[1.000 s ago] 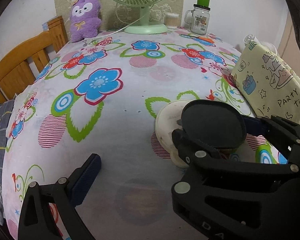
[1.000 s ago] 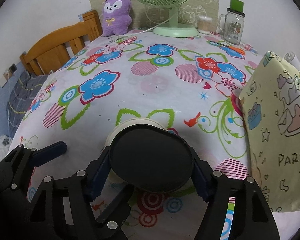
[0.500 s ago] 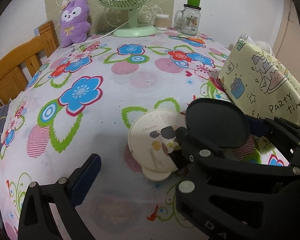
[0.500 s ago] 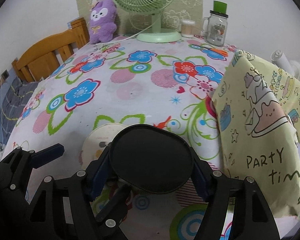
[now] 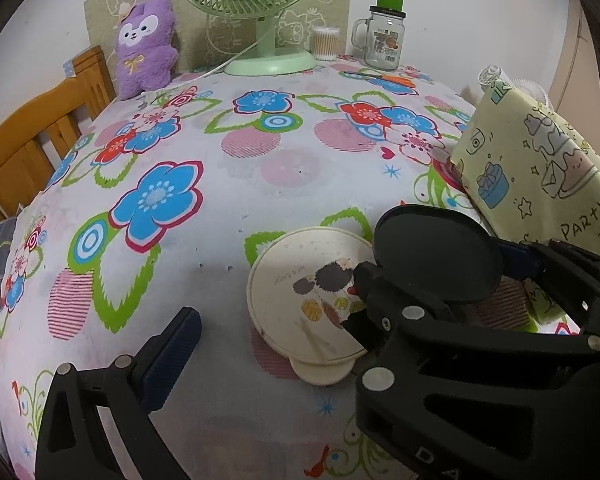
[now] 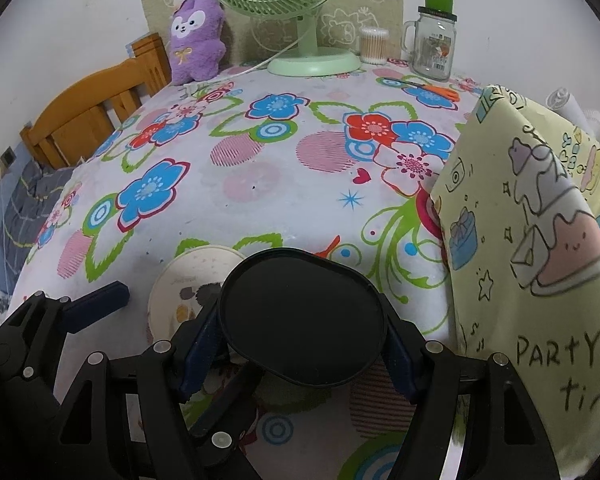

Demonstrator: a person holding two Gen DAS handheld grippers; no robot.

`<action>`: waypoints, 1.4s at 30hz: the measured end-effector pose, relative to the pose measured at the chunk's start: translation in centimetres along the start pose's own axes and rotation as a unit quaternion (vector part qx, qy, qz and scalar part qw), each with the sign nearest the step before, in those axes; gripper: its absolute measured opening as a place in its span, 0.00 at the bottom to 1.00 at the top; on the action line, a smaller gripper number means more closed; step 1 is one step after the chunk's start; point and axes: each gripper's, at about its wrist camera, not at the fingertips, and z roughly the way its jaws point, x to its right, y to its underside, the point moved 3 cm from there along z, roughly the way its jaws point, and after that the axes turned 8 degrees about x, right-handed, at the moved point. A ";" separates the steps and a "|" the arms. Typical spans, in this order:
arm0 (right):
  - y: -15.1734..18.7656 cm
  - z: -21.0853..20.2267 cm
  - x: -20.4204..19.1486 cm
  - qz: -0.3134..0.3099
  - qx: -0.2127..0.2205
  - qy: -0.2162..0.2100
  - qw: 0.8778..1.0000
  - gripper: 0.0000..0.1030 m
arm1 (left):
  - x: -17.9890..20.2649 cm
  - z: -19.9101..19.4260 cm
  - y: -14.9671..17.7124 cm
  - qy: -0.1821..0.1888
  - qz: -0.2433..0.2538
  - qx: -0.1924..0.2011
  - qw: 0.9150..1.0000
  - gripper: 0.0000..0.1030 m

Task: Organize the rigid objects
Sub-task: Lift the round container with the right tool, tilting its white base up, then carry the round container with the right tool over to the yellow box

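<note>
My right gripper point(image 6: 304, 320) is shut on a black oval lid point(image 6: 304, 316), its blue pads pressing both long sides, and holds it above the flowered tablecloth point(image 6: 240, 184). A round cream disc with a cartoon print point(image 5: 304, 296) lies flat on the cloth, just left of and partly under the black lid point(image 5: 436, 252). The cream disc point(image 6: 188, 284) also shows in the right wrist view. My left gripper point(image 5: 300, 344) is open, wide around the near side of the disc. Only its left blue pad point(image 5: 172, 344) shows; the right finger is hidden behind the right gripper.
A yellow "PARTY" bag point(image 6: 540, 220) stands close on the right. At the back are a green fan point(image 6: 312, 60), a purple plush point(image 6: 196, 36), a glass jar mug point(image 6: 432, 44), cotton swabs point(image 6: 374, 46) and orange scissors point(image 6: 436, 90). A wooden chair back point(image 6: 92, 112) is beyond the left edge.
Both grippers have shifted right toward the yellow bag, the black lid still gripped. The cream disc has come out from behind the lid and now shows to its left.
</note>
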 end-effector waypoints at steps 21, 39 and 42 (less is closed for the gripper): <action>-0.8 0.9 -0.4 -0.002 -0.003 -0.012 1.000 0.72 | -0.2 -0.4 -0.7 -0.008 0.017 0.018 1.000 0.69; -0.2 0.5 -2.1 -0.029 0.000 -0.019 0.999 0.72 | -2.0 -2.0 1.2 -0.035 0.007 0.019 0.999 0.80; -0.4 0.6 -1.9 -0.028 0.001 -0.015 1.000 0.72 | -2.0 -1.5 0.8 -0.027 0.008 0.018 0.999 0.83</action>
